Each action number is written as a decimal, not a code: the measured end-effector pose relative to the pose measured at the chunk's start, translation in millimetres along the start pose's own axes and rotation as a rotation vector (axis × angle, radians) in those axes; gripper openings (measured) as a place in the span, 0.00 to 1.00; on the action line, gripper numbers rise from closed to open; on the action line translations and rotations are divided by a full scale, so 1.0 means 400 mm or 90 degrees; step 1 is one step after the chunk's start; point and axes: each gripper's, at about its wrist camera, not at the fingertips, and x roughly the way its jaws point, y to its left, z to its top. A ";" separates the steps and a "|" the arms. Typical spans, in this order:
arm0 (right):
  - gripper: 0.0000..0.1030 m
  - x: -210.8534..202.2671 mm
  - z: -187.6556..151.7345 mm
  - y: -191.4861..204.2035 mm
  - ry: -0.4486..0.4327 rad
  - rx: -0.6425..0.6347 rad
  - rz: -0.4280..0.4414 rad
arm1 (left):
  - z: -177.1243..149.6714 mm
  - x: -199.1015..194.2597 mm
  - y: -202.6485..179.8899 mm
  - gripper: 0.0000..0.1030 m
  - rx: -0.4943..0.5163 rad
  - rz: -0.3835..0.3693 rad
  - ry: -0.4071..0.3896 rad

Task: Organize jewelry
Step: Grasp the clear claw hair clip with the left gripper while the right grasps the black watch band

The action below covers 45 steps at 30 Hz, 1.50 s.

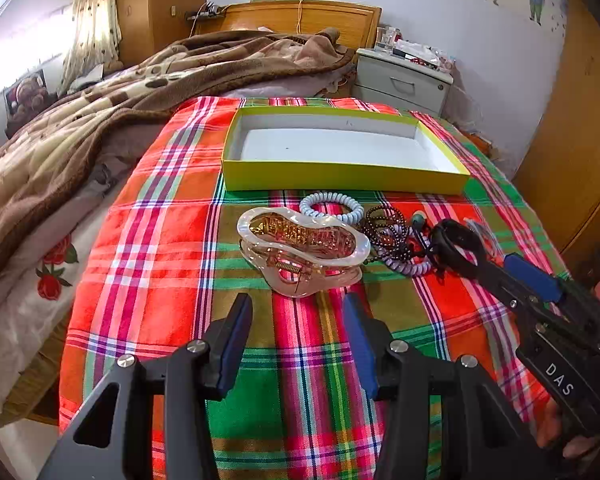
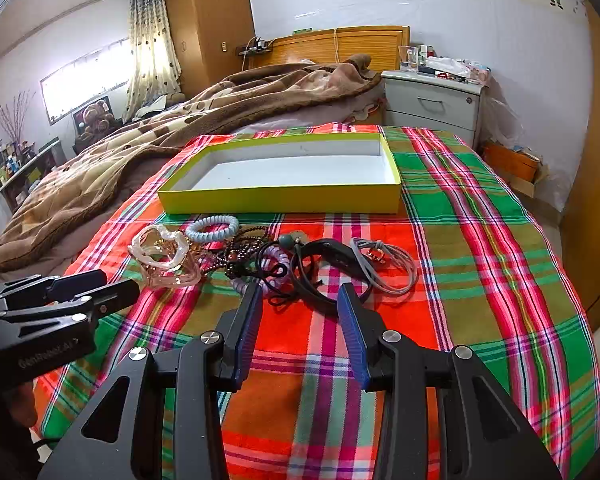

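A yellow open box with a white inside stands on the plaid cloth; it also shows in the right wrist view. In front of it lie a clear pink hair claw, a pale blue spiral hair tie, dark beads, a lilac spiral tie, a black band and grey hair ties. My left gripper is open, just short of the claw. My right gripper is open, at the black band.
The plaid cloth covers the bed end. A brown blanket lies at the left. A white bedside cabinet stands behind the box. A wooden wardrobe is at the right.
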 end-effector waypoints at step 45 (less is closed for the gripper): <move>0.09 0.117 0.033 -0.029 0.105 -0.186 0.142 | 0.110 0.111 0.095 0.48 -0.107 -0.021 0.129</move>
